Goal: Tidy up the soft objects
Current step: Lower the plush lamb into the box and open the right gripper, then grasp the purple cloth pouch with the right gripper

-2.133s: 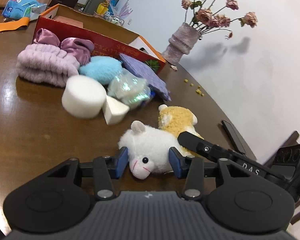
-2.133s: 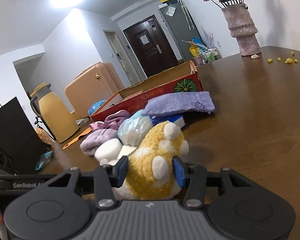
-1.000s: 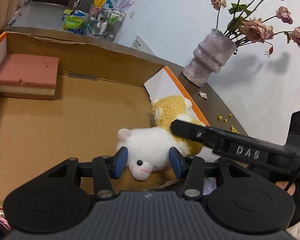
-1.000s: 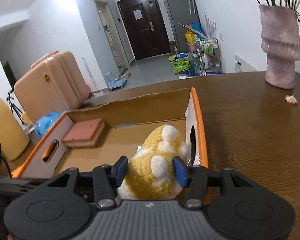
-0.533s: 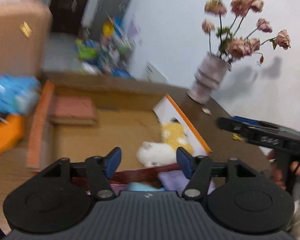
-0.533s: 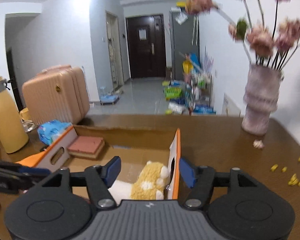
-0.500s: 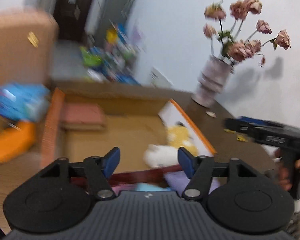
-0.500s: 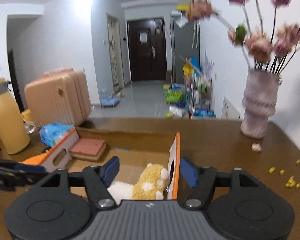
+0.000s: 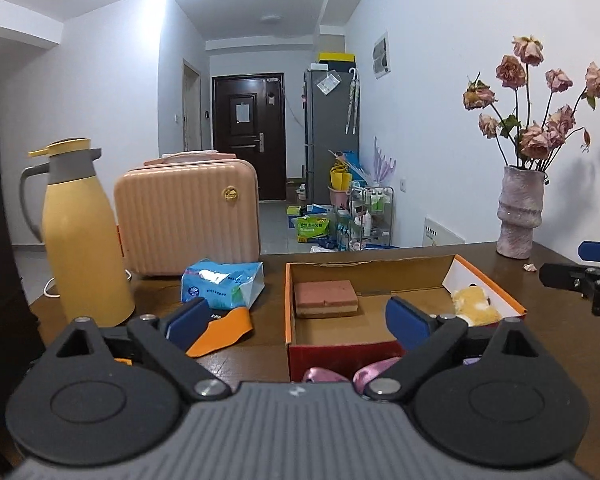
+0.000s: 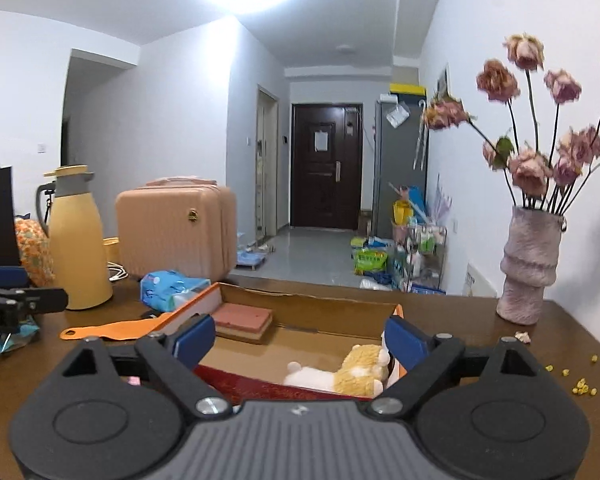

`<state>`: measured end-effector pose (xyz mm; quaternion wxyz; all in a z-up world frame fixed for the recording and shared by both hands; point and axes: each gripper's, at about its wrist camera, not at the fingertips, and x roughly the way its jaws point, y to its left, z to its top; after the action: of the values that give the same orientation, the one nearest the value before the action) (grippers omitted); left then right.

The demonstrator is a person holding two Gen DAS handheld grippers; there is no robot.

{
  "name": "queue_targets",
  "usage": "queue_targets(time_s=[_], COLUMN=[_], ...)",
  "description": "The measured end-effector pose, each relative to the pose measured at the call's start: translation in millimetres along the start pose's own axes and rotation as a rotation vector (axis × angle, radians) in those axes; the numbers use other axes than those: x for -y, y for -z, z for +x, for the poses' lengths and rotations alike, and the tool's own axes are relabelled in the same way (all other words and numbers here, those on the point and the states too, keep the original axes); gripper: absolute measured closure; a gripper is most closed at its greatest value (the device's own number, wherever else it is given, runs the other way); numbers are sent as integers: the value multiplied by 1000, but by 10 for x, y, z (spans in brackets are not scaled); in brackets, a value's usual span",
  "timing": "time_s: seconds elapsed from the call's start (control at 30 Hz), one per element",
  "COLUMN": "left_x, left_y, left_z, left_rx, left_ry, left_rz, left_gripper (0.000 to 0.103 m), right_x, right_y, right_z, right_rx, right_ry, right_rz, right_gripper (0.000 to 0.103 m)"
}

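An open cardboard box (image 9: 288,312) with orange rims stands on the brown table. A yellow plush (image 9: 474,306) lies in its right corner, with a white plush (image 10: 312,378) beside the yellow plush (image 10: 360,372) in the right wrist view. A pink sponge (image 9: 326,298) lies at the box's back left, also in the right wrist view (image 10: 244,318). Purple satin cloth (image 9: 370,374) peeks out in front of the box. My left gripper (image 9: 298,322) is open and empty, above the box's near edge. My right gripper (image 10: 298,340) is open and empty, raised before the box.
A yellow thermos (image 9: 82,240), a pink suitcase (image 9: 188,216), a blue tissue pack (image 9: 222,284) and an orange strap (image 9: 224,330) stand left of the box. A vase of dried roses (image 9: 518,216) is at the right. Yellow crumbs (image 10: 580,388) dot the table.
Both grippers let go of their plush toys in the box, opened wide, then pulled back and up. The view is now level and sharp.
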<state>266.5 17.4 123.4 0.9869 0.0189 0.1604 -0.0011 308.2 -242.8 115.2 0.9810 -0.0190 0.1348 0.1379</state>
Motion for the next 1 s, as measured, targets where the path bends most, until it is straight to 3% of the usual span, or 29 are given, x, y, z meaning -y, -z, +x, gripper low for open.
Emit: queue_targets(time_s=[0.3,0.47,0.57,0.73,0.83,0.93,1.0], left_x=[70,108,166,338,540,762,915], left_y=[655,1042,1161,1120,1018,881,793], left_z=[-709,-985,-1040,-854,-617,-300,-31], left_rx=[4,-76,-106,-122,-130,-125,-135], left_ry=[-2,44,58,100,165,233,262], left_rz=[-52,-118,-105,-94,-74,-65,-60], left_gripper=[2,1,1,1,2,9,23], right_x=[-114,-158,-135,11,186,405,522], right_y=[567,1040,1259,1461,1475,1478,1466], right_z=[-664,-1025,-1159,-1125,-1000,-807,-649], right_rx=[35,22,4,-36,-39,-67,-100], right_ry=[-18,-32,-26,-5,-8,-25,-42], right_rz=[40,62,89,180,230,318,324], right_gripper=[11,11,11,11,11,11,12])
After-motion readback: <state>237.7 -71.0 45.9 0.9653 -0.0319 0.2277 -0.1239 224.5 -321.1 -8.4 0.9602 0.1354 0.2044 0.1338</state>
